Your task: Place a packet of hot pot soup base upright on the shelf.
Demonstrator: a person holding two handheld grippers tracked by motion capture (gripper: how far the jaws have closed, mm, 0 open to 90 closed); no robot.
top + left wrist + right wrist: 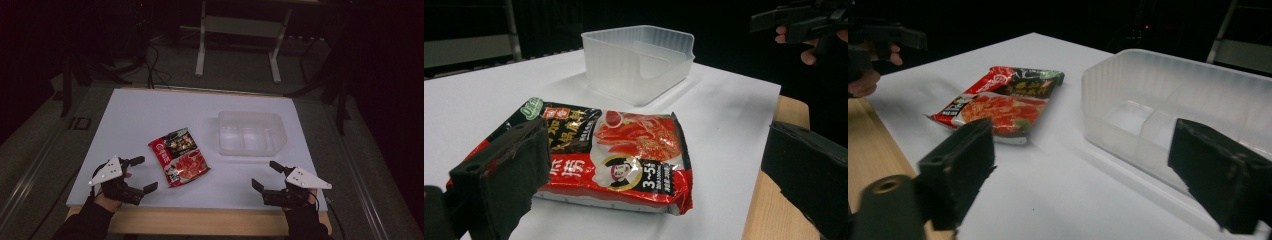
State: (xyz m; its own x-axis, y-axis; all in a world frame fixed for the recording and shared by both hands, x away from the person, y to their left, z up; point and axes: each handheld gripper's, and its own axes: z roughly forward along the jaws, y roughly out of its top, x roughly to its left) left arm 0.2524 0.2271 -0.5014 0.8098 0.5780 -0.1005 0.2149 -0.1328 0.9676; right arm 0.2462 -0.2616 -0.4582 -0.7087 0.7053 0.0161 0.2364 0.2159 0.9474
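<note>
A red and black food packet [179, 156] lies flat near the middle of the white board [140, 115]; it also shows in the left gripper view [624, 152] and the right gripper view [998, 102]. A clear plastic box [250, 133] with an inner divider stands to its right, empty [638, 60] [1178, 115]. My left gripper [142, 174] hovers open at the board's front left, just left of the packet. My right gripper [266, 174] is open at the front right, below the box. Nothing sits between either pair of jaws.
The board rests on a wooden table whose front edge [200, 220] shows beneath it. Beyond the board are a white metal frame [240, 25], cables on the floor and dark surroundings. The board's left and far parts are bare.
</note>
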